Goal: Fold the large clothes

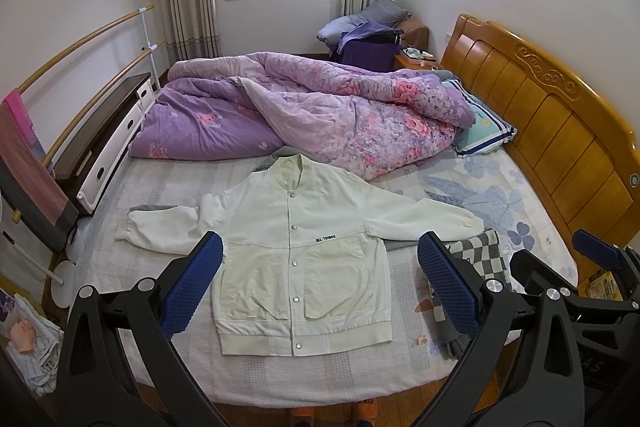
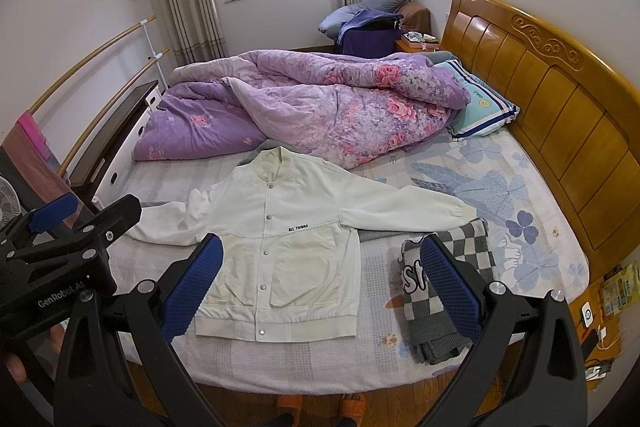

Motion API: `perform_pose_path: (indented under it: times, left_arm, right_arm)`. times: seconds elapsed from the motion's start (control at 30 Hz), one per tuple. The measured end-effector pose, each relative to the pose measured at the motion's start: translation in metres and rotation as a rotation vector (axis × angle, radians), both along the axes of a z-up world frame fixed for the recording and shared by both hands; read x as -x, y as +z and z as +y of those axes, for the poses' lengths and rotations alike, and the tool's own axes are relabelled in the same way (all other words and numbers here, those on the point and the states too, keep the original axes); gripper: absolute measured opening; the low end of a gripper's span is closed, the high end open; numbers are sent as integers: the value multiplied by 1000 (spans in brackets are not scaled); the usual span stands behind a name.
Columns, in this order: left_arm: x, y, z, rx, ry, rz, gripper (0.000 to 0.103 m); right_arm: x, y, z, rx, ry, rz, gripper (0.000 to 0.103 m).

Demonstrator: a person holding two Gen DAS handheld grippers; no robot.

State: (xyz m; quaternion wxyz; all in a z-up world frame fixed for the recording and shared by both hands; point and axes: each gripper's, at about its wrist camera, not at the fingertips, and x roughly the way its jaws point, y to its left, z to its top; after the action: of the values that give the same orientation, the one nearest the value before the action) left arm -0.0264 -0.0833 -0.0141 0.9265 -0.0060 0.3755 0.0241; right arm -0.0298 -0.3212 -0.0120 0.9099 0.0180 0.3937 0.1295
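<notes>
The pale white snap-button cloth jacket [image 1: 298, 251] lies flat on the bed, collar pointing away toward the purple flowered quilt [image 1: 304, 107]. Both the left gripper [image 1: 320, 279] and the right gripper [image 2: 322, 279] hang wide and empty over its hem, the left one nearer the middle.

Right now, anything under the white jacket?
Yes. Grey fabric pokes out from under the white jacket at the collar, by its left-side sleeve, and by the right sleeve near the checkered knit. The rest is covered, so what it is stays unclear.

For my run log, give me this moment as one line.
stage: pre-fold | jacket: flat on bed, buttoned, sleeves spread | left gripper: open, above jacket | right gripper: open, empty | checkered knit: folded beside jacket
</notes>
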Motion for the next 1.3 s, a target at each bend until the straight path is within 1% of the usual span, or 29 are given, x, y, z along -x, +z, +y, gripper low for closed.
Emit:
perform_pose_path:
  times: [1.3]
  left_arm:
    - [1,1,2,-1,13,5,98]
  right_arm:
    - [0,1,0,-1,2,3,95]
